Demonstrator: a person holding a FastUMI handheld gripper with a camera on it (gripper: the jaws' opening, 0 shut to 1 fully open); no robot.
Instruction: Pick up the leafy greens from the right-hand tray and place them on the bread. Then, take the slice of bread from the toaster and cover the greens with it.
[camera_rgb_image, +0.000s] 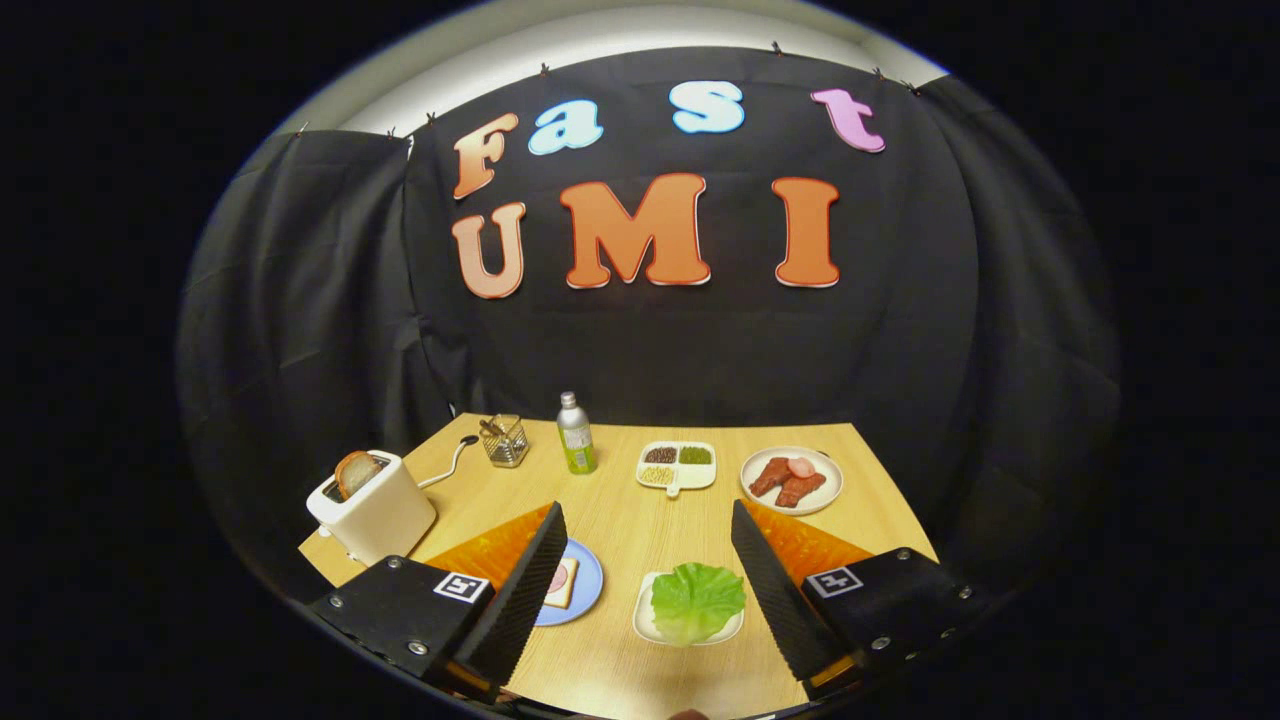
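Observation:
A green lettuce leaf (697, 599) lies on a small white tray (645, 622) on the wooden table, between my two fingers and nearer the right one. A slice of bread with a pink round on top (560, 582) sits on a blue plate (583, 590), partly hidden behind my left finger. A white toaster (375, 510) stands at the left with a browned slice of bread (354, 471) sticking out of its slot. My gripper (645, 535) hangs above the table, open, with nothing between its fingers.
Further back stand a metal bottle (575, 433), a wire holder (505, 441), a divided white dish of seeds (677, 466) and a white plate of red meat pieces (791, 479). The toaster's cord (452, 462) trails behind it. Black cloth walls the table in.

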